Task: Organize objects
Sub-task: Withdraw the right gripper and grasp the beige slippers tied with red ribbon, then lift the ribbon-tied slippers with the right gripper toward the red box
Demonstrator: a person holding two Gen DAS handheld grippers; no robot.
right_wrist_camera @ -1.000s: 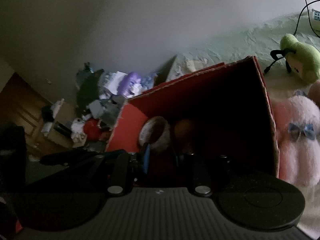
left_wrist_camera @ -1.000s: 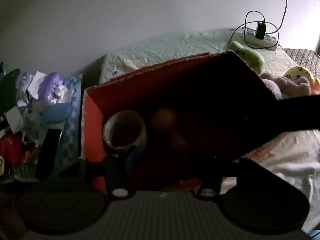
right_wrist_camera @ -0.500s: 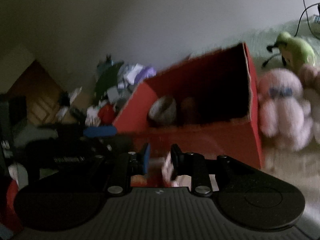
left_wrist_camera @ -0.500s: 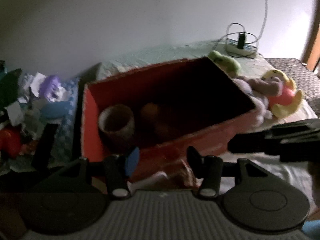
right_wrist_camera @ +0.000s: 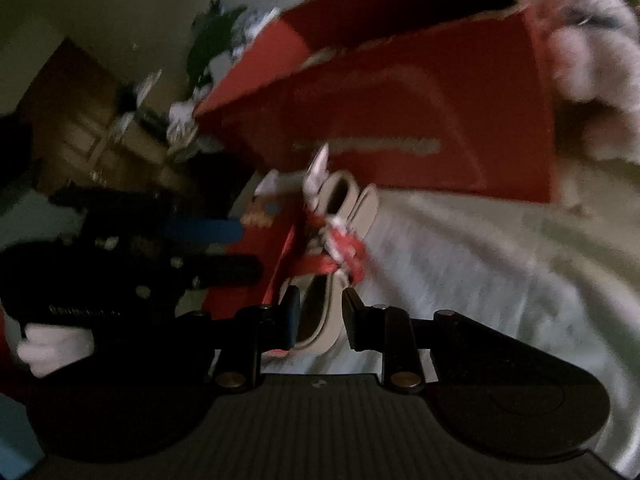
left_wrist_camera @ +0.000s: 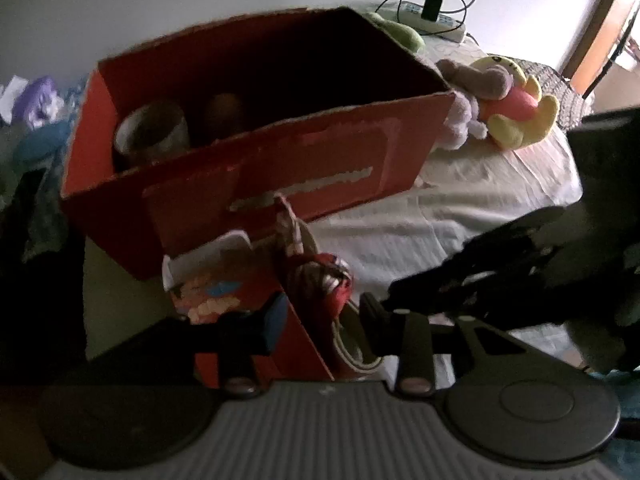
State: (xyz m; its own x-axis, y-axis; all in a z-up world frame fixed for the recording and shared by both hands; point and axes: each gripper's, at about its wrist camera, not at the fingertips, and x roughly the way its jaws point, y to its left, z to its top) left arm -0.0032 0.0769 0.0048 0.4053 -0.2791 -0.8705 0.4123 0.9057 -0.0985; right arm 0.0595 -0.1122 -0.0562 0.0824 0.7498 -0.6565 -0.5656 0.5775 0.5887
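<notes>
Both grippers have pulled back from the one red box (left_wrist_camera: 256, 152), holding two cups; left gripper (left_wrist_camera: 322, 320) and right gripper (right_wrist_camera: 320, 312) gape around a shoe (right_wrist_camera: 332, 312) at six o'clock, gripping nothing.

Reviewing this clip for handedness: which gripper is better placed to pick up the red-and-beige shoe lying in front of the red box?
Probably the right gripper: its open fingers straddle the shoe, its beige sole between them. The left gripper is open too, but a small red carton sits at its left finger.
</notes>
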